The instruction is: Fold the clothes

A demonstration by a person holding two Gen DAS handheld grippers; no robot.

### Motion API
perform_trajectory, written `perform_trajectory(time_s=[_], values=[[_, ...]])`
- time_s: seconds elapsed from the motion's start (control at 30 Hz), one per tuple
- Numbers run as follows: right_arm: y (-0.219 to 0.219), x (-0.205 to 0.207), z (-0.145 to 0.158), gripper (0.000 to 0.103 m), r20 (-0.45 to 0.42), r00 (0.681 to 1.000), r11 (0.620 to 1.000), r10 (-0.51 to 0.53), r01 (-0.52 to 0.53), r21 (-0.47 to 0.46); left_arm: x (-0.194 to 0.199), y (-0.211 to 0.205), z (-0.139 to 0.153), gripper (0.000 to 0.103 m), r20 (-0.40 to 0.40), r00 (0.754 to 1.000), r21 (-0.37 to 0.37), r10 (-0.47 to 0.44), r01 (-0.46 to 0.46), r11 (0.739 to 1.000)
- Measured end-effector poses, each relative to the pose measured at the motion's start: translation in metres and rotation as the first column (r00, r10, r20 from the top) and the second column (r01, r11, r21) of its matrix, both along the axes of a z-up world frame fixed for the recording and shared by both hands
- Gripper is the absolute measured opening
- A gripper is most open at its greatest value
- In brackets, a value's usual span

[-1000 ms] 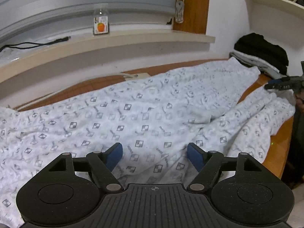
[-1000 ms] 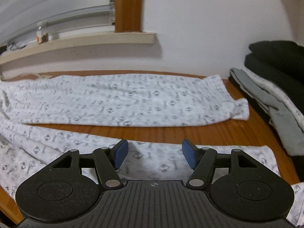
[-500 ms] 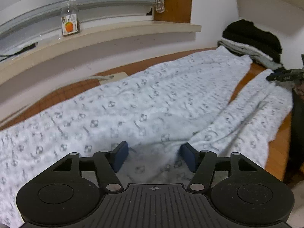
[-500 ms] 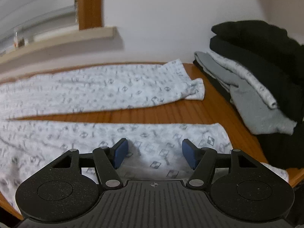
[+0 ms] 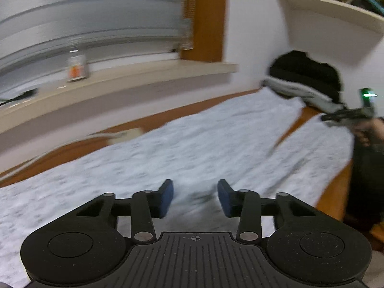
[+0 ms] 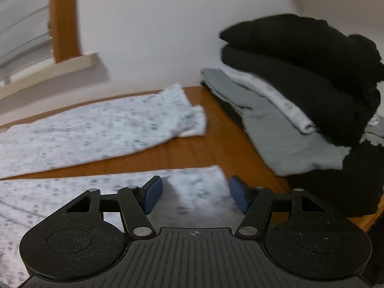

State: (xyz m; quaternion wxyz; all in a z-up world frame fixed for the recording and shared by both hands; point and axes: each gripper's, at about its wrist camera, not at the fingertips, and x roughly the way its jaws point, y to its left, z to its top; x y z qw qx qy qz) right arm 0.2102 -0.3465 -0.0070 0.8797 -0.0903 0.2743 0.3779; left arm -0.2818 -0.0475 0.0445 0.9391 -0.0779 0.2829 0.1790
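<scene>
White patterned trousers [image 5: 192, 148] under both tongs: left tongs [image 5: 195, 198] closing, right tongs [image 6: 195, 198] apart.

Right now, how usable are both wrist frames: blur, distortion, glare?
Left wrist: strong motion blur, print on the patterned trousers smeared, bottle label unreadable, window sill bowed by fisheye. Right wrist: milder blur, folded clothes stack still readable. No glare in either; dim light.
</scene>
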Motion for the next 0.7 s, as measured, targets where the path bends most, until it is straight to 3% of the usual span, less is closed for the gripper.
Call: perform_trajectory(time_s=[0.03, 0.23, 0.33, 0.43, 0.53, 0.63, 0.7], values=[[-0.001, 0.003, -0.001, 0.063, -0.002, 1.0, 1.0, 0.0, 0.0, 0.001, 0.009, -0.003, -0.002, 0.037, -0.01, 1.0, 0.0, -0.026, 0.026, 1.0], [-0.006, 0.007, -0.003, 0.06, 0.004, 0.999, 0.999, 0.032, -0.032, 0.011, 0.048, -0.007, -0.02, 0.037, -0.073, 0.993, -0.038, -0.09, 0.087, 0.995], [-0.006, 0.004, -0.004, 0.045, 0.019, 0.998, 0.998, 0.061, -0.061, 0.015, 0.057, -0.004, -0.026, 0.039, -0.082, 0.99, -0.063, -0.116, 0.111, 0.992], [-0.008, 0.0, -0.004, 0.019, 0.017, 0.997, 0.996, 0.078, -0.078, 0.034, 0.063, -0.006, -0.03, 0.039, -0.089, 0.986, -0.061, -0.138, 0.133, 0.989], [-0.01, -0.006, -0.004, 0.011, 0.034, 0.997, 0.997, 0.073, -0.074, 0.038, 0.065, -0.009, -0.033, 0.039, -0.088, 0.984, -0.046, -0.157, 0.153, 0.987], [-0.013, -0.011, -0.004, 0.01, 0.059, 0.997, 0.997, 0.057, -0.06, 0.045, 0.064, -0.013, -0.033, 0.015, -0.085, 0.981, -0.028, -0.176, 0.174, 0.984], [-0.019, -0.014, -0.001, 0.01, 0.071, 0.997, 0.996, 0.043, -0.048, 0.071, 0.06, -0.016, -0.031, 0.008, -0.069, 0.981, -0.009, -0.182, 0.182, 0.983]])
